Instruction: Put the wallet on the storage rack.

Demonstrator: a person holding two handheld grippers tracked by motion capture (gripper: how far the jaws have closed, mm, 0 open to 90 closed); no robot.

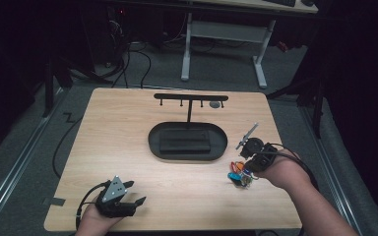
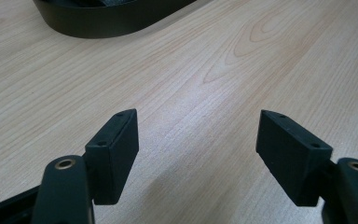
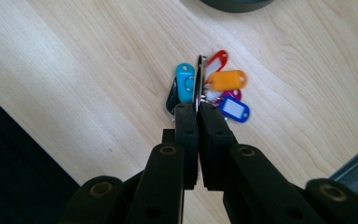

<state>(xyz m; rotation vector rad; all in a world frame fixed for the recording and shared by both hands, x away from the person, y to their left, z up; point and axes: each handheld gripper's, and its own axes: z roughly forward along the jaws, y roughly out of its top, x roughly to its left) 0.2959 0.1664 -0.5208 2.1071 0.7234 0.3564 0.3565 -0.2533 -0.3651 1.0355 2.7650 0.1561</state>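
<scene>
A bunch of keys with several coloured plastic tags point(image 3: 214, 81), red, orange, cyan and blue among them, hangs from a metal ring. My right gripper point(image 3: 198, 108) is shut on that ring and points down at the wooden table. In the high view the bunch point(image 1: 237, 174) dangles under the right gripper point(image 1: 246, 168) at the table's right side. A black stand with a hook bar point(image 1: 191, 97) rises from an oval black tray point(image 1: 152, 140) at mid-table. My left gripper point(image 1: 134, 192) rests near the front left edge, open, with bare wood between its jaws point(image 2: 198, 135).
The tray's dark rim point(image 2: 107, 21) lies ahead of the left gripper, and its edge point(image 3: 235, 3) shows beyond the keys. A small grey thing point(image 1: 215, 104) sits by the hook bar's right end. White desk legs point(image 1: 186, 49) stand on the floor behind the table.
</scene>
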